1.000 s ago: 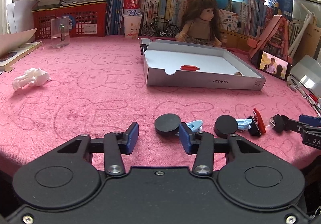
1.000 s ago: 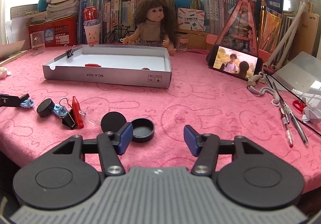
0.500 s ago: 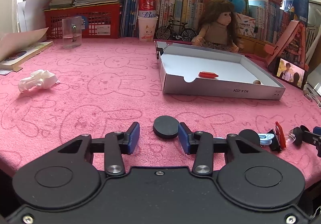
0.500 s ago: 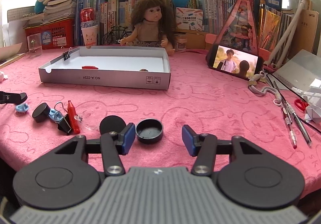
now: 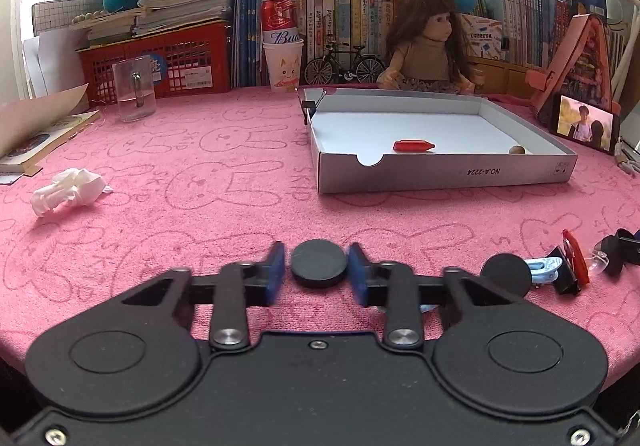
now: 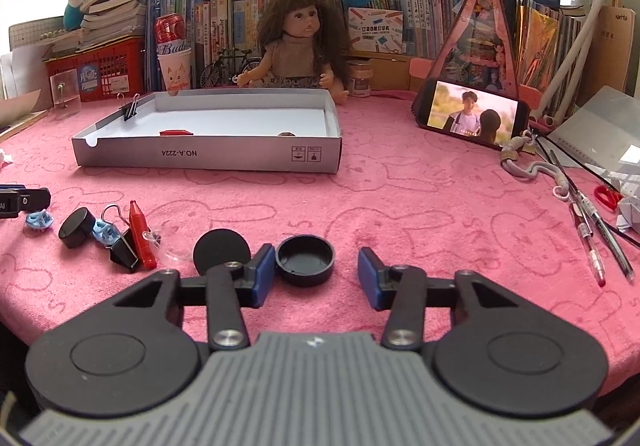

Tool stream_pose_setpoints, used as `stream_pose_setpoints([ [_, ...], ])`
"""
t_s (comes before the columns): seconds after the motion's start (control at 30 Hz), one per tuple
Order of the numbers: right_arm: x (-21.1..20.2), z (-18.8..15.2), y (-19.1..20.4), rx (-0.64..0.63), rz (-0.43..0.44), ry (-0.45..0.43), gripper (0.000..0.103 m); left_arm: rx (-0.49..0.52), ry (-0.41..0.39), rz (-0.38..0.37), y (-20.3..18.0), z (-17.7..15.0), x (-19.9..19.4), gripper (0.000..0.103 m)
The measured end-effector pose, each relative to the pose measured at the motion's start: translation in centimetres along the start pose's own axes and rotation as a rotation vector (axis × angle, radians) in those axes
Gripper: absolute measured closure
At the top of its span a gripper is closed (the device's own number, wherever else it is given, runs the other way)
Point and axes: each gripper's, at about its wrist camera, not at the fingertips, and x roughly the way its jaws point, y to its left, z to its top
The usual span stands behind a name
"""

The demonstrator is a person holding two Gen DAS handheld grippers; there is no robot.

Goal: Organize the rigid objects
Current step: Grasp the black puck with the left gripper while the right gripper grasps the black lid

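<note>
On the pink cloth my left gripper (image 5: 316,274) is shut on a flat black round lid (image 5: 318,262), one blue pad against each side. To its right lie another black lid (image 5: 506,278), a blue clip (image 5: 542,270) and a red crayon (image 5: 576,258). My right gripper (image 6: 316,278) is closing around an upturned black cap (image 6: 304,260). Its left pad is at the cap's rim, while its right pad stands apart. A flat black disc (image 6: 220,252) lies just left of that. The white box (image 6: 208,158) beyond holds a red crayon (image 6: 176,133).
Left of the right gripper lie a black binder clip (image 6: 124,254), a red crayon (image 6: 142,242), a black cylinder (image 6: 76,232) and blue clips (image 6: 106,232). Pens (image 6: 588,242) and a phone (image 6: 474,118) are at the right. A crumpled tissue (image 5: 68,190) and a glass (image 5: 134,92) stand at the left.
My left gripper shifted left until the black lid sat between its jaws, then closed on it. My right jaws narrowed, and the upturned cap now lies between them.
</note>
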Motion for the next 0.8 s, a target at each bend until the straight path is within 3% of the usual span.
stream_pose_setpoints([
  [0.03,0.0,0.1,0.1,-0.001,0.001,-0.001,0.066,-0.011,0.001,-0.007,0.1,0.1,0.0,0.073],
  [0.27,0.2,0.8,0.3,-0.008,-0.001,-0.013,0.066,-0.021,-0.017,-0.035,0.1,1.0,-0.6,0.073],
  [0.8,2.5,6.1,0.4,0.047,0.029,-0.07,0.066,-0.053,-0.06,-0.089,-1.6,6.7,0.2,0.073],
])
